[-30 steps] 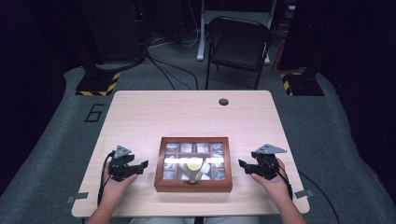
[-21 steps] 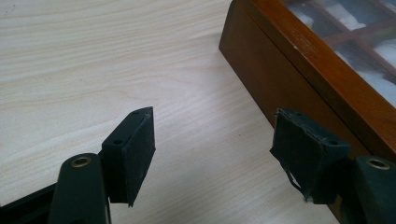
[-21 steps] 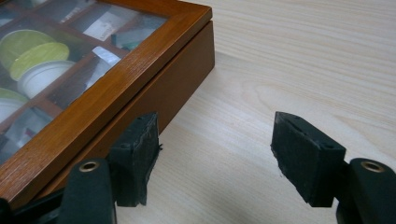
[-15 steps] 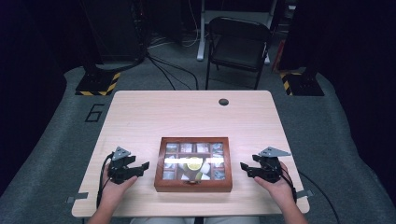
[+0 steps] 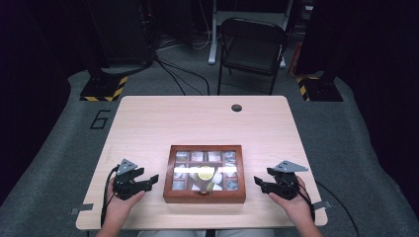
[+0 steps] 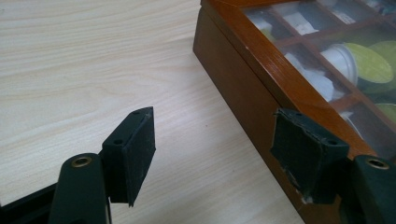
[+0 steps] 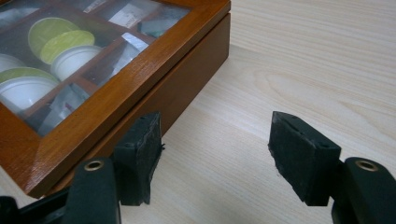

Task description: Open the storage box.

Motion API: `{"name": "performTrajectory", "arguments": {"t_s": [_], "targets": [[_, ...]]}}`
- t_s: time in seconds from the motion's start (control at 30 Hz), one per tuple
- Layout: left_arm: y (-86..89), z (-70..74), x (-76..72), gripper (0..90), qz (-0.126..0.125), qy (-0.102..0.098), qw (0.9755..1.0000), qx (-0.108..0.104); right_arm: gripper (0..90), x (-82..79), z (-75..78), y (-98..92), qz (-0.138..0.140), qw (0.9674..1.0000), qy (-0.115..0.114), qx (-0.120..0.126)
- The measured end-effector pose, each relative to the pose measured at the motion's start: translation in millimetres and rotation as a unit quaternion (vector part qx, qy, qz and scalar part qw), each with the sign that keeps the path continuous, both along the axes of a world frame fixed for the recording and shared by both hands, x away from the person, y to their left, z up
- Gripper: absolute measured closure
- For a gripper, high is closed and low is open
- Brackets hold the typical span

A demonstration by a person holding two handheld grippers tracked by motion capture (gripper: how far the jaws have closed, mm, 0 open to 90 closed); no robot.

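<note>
A shut wooden box [image 5: 205,197] with a glass lid lies near the table's front edge. Under the glass I see green-lidded white cups [image 7: 56,37] and small packets in compartments. My left gripper [image 5: 153,180] hovers just left of the box, pointing at its side wall [image 6: 243,88], jaws open on nothing. My right gripper [image 5: 258,181] hovers just right of the box and points at its other side [image 7: 177,88]. Its jaws have just been closing but stand open with only bare table between them. In their own views, the left gripper [image 6: 212,126] and right gripper [image 7: 215,126] touch nothing.
The light wooden table [image 5: 197,123] has a round black grommet [image 5: 236,107] near its far edge. A dark folding chair [image 5: 252,42] stands behind the table. Black stands with striped bases flank it on the floor.
The right gripper's jaws have narrowed a little. The left gripper has shifted slightly beside the box. The box has stayed where it was.
</note>
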State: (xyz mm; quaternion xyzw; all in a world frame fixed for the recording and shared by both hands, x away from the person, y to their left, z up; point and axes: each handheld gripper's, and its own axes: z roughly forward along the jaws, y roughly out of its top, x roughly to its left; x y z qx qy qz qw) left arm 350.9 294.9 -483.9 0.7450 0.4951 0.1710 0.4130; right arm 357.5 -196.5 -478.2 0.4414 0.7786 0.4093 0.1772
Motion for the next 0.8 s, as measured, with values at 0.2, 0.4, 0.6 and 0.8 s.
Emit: {"name": "performTrajectory", "arguments": {"t_s": [0.2,0.4,0.6,0.8], "targets": [[-3.4,1.6,-5.5,30.0,-0.007,-0.001,1.0,-0.002,35.2,-5.7,1.3,2.1,0.007,0.9999,-0.006,0.004],[-6.2,4.0,-11.9,32.3,-0.018,0.0,0.9998,-0.006,38.8,-12.9,1.4,5.0,0.017,0.9998,-0.01,0.007],[-8.1,6.2,-20.0,32.2,-0.021,-0.003,0.9997,-0.012,39.0,-20.4,2.3,9.4,0.031,0.9994,-0.013,0.009],[-12.8,8.0,-28.6,32.9,-0.03,-0.009,0.9994,-0.012,37.4,-31.1,4.9,11.5,0.035,0.9991,-0.015,0.02]]}}
